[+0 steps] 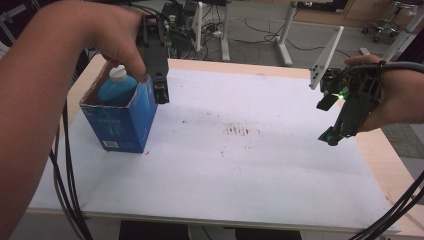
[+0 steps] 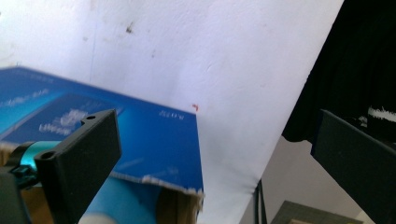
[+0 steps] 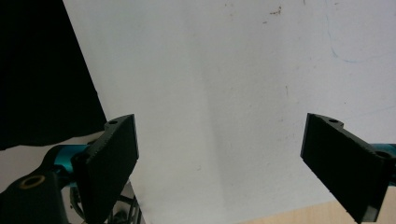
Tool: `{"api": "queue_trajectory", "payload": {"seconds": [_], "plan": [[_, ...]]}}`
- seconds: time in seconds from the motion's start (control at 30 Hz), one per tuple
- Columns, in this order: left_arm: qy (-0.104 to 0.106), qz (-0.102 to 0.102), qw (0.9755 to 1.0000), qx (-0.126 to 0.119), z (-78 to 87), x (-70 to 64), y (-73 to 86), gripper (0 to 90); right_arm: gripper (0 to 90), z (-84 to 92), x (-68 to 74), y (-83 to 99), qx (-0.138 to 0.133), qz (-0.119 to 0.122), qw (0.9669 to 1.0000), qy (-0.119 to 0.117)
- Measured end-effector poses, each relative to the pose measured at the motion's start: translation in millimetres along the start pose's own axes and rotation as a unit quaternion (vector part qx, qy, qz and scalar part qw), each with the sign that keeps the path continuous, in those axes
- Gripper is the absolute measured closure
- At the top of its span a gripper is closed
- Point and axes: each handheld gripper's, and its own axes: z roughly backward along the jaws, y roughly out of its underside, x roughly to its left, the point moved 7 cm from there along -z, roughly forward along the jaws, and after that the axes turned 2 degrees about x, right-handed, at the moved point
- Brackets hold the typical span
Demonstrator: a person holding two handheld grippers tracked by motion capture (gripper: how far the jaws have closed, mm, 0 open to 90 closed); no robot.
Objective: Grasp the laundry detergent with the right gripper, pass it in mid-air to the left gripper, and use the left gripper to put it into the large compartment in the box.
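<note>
A bottle is seen boxed at the table's left edge; the left gripper and right gripper are held wide open, empty.

Looking along the left tongs, the two black jaws stand wide apart, one low at the left, the other at the right edge, nothing pressed between them. Under the left jaw sits the blue carton, its printed side tilted up toward us, white lettering blurred. Its torn top rim shows raw brown cardboard at the lower corner. Inside the opening, a light-blue bottle with a pale cap peeks out just beside the left jaw. Beyond the carton spreads the white counter, speckled with small dark marks and one tiny red fleck near the carton's corner. The counter's edge runs diagonally at the right, dark cloth beyond it.
</note>
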Motion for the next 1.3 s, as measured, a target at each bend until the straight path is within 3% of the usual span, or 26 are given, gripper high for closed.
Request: {"api": "queue_trajectory", "payload": {"seconds": [0.2,0.5,1.3], "plan": [[0.007,-0.022,0.9997,-0.011,-11.3,-4.4,-10.2,1.7,10.7,-3.2,-1.4,-3.4,0.016,0.013,0.9998,0.002],[0.019,-0.023,0.9995,-0.010,-23.3,-8.2,-14.2,1.6,10.7,-11.0,-5.2,-9.4,0.030,0.030,0.9991,0.001],[0.018,-0.029,0.9994,-0.007,-25.0,-7.1,-28.3,1.7,10.6,-11.7,-9.5,-12.3,0.020,0.026,0.9994,0.006]]}}
